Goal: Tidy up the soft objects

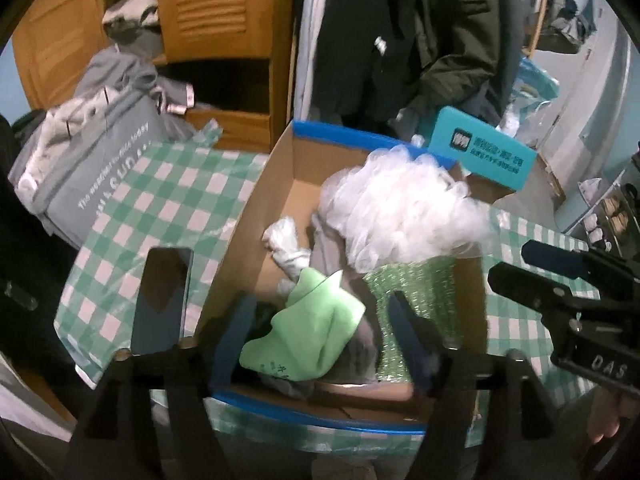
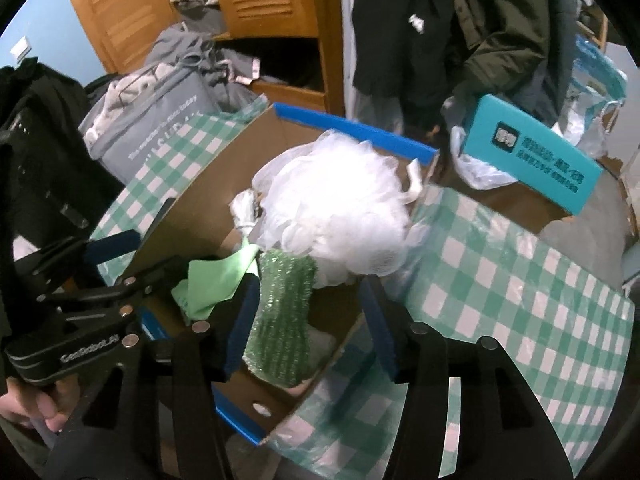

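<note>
Lying at the left edge of the checked tablecloth (image 1: 132, 216): a grey tote bag (image 1: 100, 172) stuffed with clothes, printed with white lettering. Nearer the front left corner, flat on the cloth: a dark phone (image 1: 162, 300). Sitting at the middle of the cloth: an open cardboard box (image 1: 256, 216) with blue-taped rims. Hovering over its near left part with jaws wide and nothing between the pads: left gripper (image 1: 320, 344), above a light green cloth (image 1: 316, 336) lying inside. Beside that cloth, further into the box: a knotted white plastic bag (image 1: 286, 242). Piled toward the far right corner of the box: a white mesh bath puff (image 2: 336, 216), resting against a glittery green scrubber (image 2: 282, 320). Poised over the scrubber with jaws parted, pads either side and clear of it: right gripper (image 2: 312, 328). Beyond the cloth's far right edge: a teal box (image 2: 532, 160) with dark print.
</note>
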The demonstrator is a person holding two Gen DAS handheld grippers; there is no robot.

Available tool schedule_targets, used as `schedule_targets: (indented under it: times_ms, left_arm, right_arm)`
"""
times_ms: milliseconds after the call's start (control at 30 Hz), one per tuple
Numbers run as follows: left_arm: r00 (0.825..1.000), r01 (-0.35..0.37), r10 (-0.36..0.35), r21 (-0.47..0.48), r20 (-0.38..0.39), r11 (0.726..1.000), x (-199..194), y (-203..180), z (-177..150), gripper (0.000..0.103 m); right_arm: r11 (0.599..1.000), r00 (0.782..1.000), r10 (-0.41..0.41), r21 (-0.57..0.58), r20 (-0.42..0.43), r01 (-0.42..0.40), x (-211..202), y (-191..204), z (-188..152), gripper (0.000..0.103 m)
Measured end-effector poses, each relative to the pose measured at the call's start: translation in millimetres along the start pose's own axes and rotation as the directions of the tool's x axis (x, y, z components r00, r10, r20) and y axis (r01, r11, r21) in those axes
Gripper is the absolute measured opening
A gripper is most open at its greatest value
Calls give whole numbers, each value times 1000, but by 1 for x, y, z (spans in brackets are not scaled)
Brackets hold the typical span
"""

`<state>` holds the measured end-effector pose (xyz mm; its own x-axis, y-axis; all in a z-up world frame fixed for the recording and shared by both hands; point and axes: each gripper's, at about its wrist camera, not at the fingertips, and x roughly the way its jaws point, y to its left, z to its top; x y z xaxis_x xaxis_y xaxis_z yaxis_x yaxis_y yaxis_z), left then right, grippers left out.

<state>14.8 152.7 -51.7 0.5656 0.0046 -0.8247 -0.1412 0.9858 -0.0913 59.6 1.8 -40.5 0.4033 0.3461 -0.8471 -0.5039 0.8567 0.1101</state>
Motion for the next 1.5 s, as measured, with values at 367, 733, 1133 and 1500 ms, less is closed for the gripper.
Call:
schedule_targets:
  times_ms: [367, 733, 1133, 1500]
  left_arm:
    - [991, -2, -10, 88, 136, 996, -41, -33, 2, 90]
    - [981, -10, -20, 154, 195, 988, -61, -63, 0, 102]
    - [982, -16, -10, 132, 191, 991, -63, -75, 0, 102]
    - [983, -61, 32, 156, 182, 986, -56, -84, 0, 102]
  right_arm:
    - [998, 991, -61, 36, 120, 57, -54, -18, -12, 68]
    - [993, 978, -101, 80, 183, 88, -91, -40, -32, 69]
    - [989, 975, -114, 115, 191, 94, -98, -57, -41, 69]
    - [988, 976, -118, 124, 181, 96, -96, -63, -42, 69]
